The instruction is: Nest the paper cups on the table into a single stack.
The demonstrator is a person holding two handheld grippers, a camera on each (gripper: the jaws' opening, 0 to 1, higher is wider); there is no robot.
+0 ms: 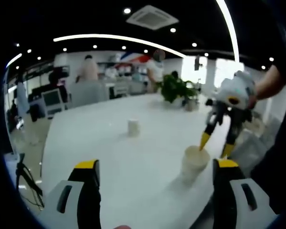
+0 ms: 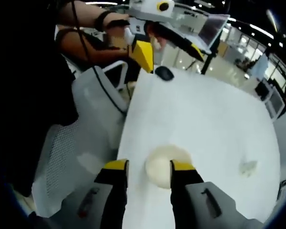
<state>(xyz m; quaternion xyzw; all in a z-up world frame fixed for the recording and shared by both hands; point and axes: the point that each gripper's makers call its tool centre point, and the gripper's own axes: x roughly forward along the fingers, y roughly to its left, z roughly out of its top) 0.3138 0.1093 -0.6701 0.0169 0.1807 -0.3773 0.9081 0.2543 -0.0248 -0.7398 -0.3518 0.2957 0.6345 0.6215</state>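
Note:
A white paper cup (image 1: 194, 162) stands upright on the white table (image 1: 109, 152), just inside my left gripper's right jaw. A second, smaller-looking cup (image 1: 133, 127) stands farther off near the table's middle. My left gripper (image 1: 156, 164) is wide open and holds nothing. My right gripper (image 1: 216, 145) comes down from the right, its yellow tips at the near cup's rim. In the right gripper view, my right gripper (image 2: 149, 166) is open over the near cup (image 2: 158, 171), with its right jaw overlapping the rim. The far cup (image 2: 248, 167) is a blur. The left gripper (image 2: 170, 52) shows at the top.
A potted plant (image 1: 176, 88) stands at the table's far side, with people and desks behind it. A black mouse (image 2: 163, 73) and an open laptop (image 2: 209, 28) sit at one end of the table. A grey mesh chair (image 2: 93, 100) stands along its edge.

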